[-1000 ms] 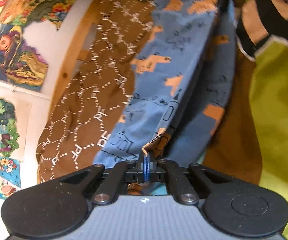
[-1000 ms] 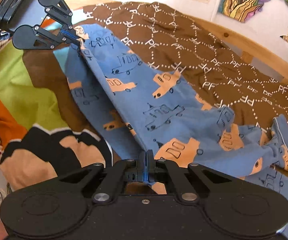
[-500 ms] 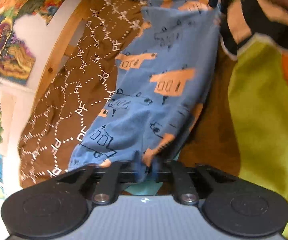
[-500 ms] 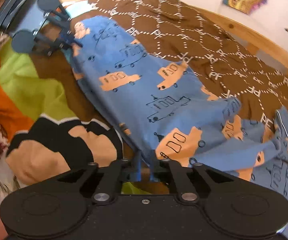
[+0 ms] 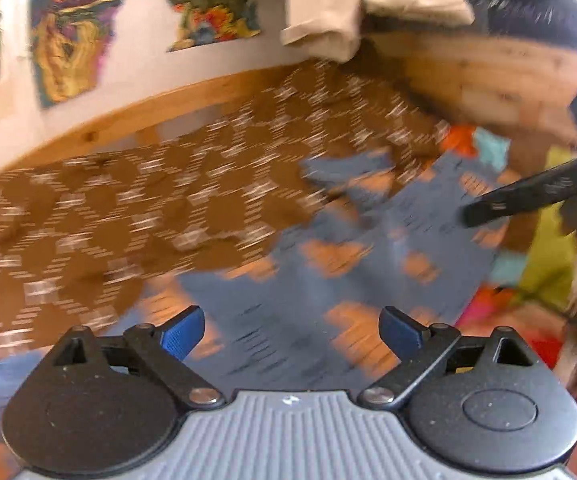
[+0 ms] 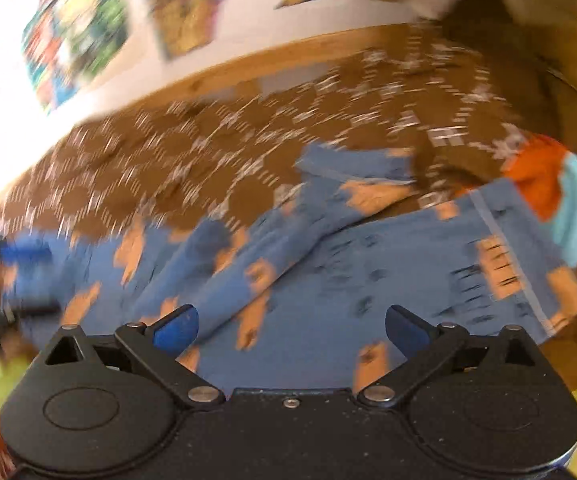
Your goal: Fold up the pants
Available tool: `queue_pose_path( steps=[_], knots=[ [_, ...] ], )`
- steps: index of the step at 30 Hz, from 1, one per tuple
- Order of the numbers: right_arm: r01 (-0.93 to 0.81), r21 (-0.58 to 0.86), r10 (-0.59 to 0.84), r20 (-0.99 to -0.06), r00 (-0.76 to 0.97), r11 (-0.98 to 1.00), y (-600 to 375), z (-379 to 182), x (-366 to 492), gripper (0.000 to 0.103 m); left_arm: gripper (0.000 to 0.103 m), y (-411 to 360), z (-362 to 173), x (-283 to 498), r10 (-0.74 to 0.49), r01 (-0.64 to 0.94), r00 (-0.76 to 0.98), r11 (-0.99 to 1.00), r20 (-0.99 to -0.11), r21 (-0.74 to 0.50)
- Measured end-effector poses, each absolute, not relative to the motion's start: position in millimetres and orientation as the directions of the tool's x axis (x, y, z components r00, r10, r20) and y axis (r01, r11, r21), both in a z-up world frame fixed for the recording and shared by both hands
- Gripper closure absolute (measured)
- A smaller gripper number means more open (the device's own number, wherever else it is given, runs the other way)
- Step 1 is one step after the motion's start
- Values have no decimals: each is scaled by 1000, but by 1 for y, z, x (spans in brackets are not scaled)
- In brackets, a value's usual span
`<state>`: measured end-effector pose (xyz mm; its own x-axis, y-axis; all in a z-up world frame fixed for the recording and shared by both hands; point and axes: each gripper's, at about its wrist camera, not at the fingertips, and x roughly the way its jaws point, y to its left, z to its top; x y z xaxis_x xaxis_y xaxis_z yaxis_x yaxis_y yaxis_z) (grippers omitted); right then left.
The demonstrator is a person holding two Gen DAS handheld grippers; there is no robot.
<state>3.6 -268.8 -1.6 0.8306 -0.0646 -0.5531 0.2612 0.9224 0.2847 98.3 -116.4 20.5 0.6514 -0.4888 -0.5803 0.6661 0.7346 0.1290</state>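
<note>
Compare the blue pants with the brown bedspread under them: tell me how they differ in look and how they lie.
The blue pants carry orange and dark vehicle-like prints; the brown bedspread has a white dashed hexagon pattern. The pants are much smaller and lie on top; the bedspread reaches the wooden bed frame. The pants are rumpled, one leg end bunched; the bedspread lies mostly flat. Both are patterned fabric, and neither open tool holds either.

I am in a home bedroom: ahead of my gripper a brown patterned bedspread (image 5: 100, 216) covers a wooden-framed bed (image 5: 136, 116), and beyond it colourful drawings (image 5: 68, 28) hang on the white wall (image 5: 136, 56).
</note>
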Motion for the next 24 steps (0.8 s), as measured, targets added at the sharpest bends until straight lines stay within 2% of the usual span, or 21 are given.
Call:
queue_pose_path(
  steps=[4,6,9,11,12,14,16,18,20,24],
  knots=[
    [287,350,-61,-535,842,891,-304,9,12,2,11,-163,1,91,-487,681,658,711,-574,177],
    [284,371,-50,-529,847,884,-318,12,11,2,17,-177,-10,89,-469,680,656,707,-591,194],
    [268,381,-24,-537,843,885,-327,12,14,2,31,-189,-22,87,-445,677,660,702,-605,222],
    [251,362,-9,-555,832,898,-328,9,18,5,51,-191,-27,85,-431,675,658,701,-617,231],
    [237,345,-1,-565,825,908,-326,7,22,10,58,-192,-29,86,-421,672,656,704,-626,230],
    [196,301,16,-580,814,933,-320,7,32,17,80,-192,-31,89,-410,666,647,714,-643,215],
    [148,250,26,-582,813,957,-314,10,47,27,89,-191,-31,91,-414,668,640,716,-648,202],
    [101,199,34,-581,813,975,-309,15,66,41,93,-192,-31,90,-419,676,636,708,-648,206],
    [54,130,33,-586,810,990,-302,21,91,50,97,-192,-31,87,-424,684,632,699,-649,208],
    [29,51,9,-622,783,998,-297,29,146,54,97,-193,-29,87,-421,681,630,703,-652,204]
  ],
)
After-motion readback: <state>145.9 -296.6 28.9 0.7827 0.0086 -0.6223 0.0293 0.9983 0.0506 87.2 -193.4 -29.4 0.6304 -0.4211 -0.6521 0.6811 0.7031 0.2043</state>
